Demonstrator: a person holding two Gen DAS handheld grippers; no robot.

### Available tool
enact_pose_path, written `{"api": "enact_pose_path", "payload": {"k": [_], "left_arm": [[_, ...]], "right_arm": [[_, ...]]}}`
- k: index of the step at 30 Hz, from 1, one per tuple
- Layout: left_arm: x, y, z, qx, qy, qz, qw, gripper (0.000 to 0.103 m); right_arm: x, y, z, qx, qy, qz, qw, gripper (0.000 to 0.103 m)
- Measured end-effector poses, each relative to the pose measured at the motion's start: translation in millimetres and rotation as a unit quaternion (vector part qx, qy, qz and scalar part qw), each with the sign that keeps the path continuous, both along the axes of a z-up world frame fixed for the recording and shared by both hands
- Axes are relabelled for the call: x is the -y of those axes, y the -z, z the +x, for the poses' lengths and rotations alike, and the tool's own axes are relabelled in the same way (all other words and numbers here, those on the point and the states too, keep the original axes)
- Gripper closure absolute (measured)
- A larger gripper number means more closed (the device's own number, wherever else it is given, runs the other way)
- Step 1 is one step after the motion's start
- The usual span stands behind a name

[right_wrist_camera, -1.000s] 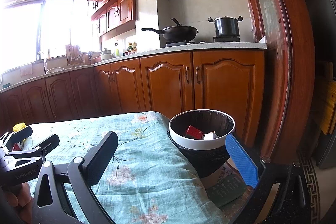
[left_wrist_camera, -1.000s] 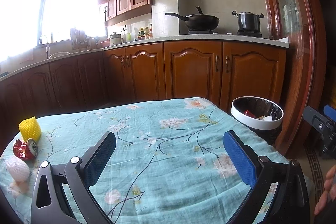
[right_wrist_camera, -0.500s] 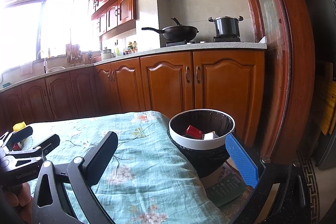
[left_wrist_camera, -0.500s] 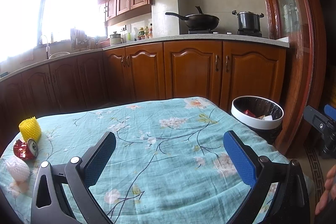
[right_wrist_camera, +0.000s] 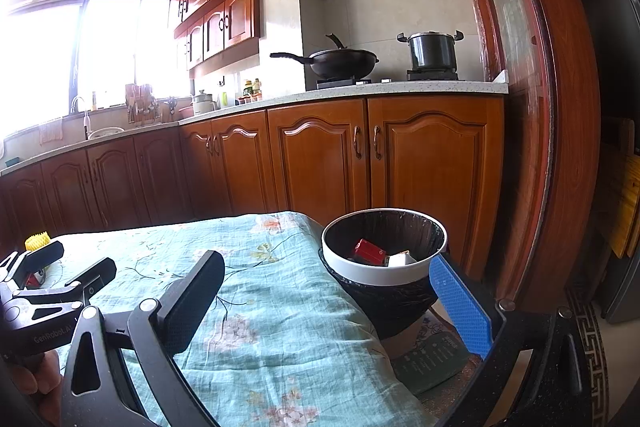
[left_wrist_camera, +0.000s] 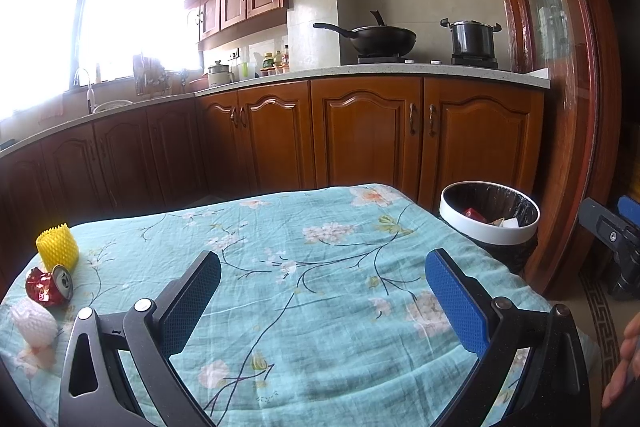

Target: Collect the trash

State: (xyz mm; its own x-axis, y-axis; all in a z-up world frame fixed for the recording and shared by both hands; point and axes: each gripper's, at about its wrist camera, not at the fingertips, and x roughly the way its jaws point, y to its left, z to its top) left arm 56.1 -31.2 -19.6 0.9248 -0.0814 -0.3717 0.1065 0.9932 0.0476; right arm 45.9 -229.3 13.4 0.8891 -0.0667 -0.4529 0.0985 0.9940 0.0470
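A crushed red can (left_wrist_camera: 49, 285), a yellow foam net (left_wrist_camera: 57, 252) and a white foam net (left_wrist_camera: 33, 321) lie at the left edge of the table with the teal flowered cloth (left_wrist_camera: 304, 291). A white-rimmed trash bin (left_wrist_camera: 489, 217) with a black liner stands off the table's right end and holds red and white scraps; it also shows in the right wrist view (right_wrist_camera: 383, 255). My left gripper (left_wrist_camera: 322, 301) is open and empty above the table's middle. My right gripper (right_wrist_camera: 326, 301) is open and empty near the bin. The left gripper shows in the right wrist view (right_wrist_camera: 48, 287).
Wooden kitchen cabinets (left_wrist_camera: 360, 135) run behind the table under a counter with a wok (left_wrist_camera: 376, 41) and a pot (left_wrist_camera: 472, 39). A wooden door frame (left_wrist_camera: 576, 107) stands at the right. A dark flat pack (right_wrist_camera: 430, 359) lies on the floor below the bin.
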Motion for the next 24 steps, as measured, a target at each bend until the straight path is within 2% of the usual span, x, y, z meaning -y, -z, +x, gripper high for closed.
{"api": "enact_pose_path", "payload": {"k": [24], "left_arm": [[-3.3,-0.1,1.8,-0.001,0.006,0.000,1.0000,0.001]], "right_arm": [[-0.1,-1.3,-0.5,0.001,-0.004,0.001,1.000,0.000]]}}
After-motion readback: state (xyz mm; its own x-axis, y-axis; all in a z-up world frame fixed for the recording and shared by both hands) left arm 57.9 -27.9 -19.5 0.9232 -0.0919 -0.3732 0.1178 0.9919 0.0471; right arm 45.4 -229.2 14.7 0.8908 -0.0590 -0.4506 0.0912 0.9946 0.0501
